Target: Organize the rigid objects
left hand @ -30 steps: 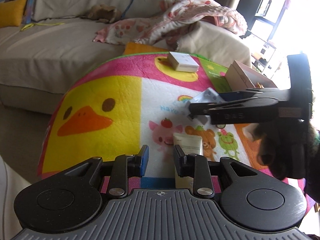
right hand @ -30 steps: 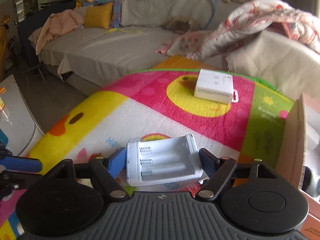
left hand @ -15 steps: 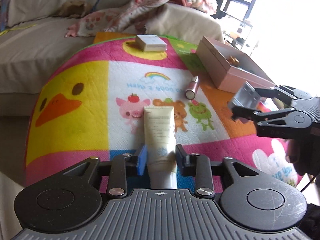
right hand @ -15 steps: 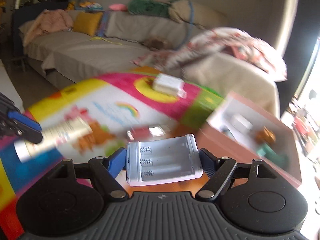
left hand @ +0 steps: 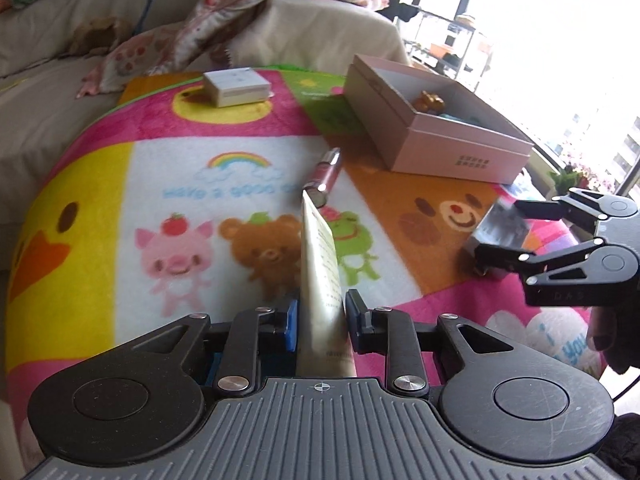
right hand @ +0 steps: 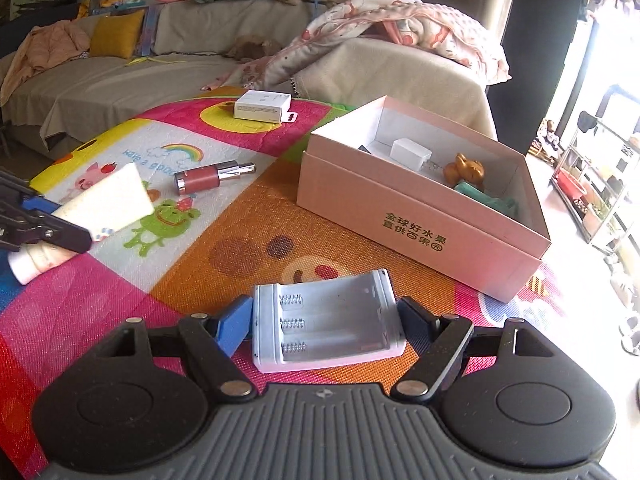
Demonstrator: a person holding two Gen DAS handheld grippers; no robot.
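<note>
Play mat (right hand: 248, 216), cartoon print, carrying all items. Pink box (right hand: 420, 216), open: right view alone shows white adapter (right hand: 412, 154) and gold figurine (right hand: 468, 168) inside. Right hand-held gripper (right hand: 326, 320) clamps battery holder (right hand: 326, 320) before the box. Left hand-held gripper (left hand: 320, 316), jaws closing, grips cream tube (left hand: 322, 264). Lipstick (left hand: 324, 174) on mat.

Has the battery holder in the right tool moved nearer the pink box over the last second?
Yes. The battery holder in the right tool now sits just short of the pink box, away from the white carton.
</note>
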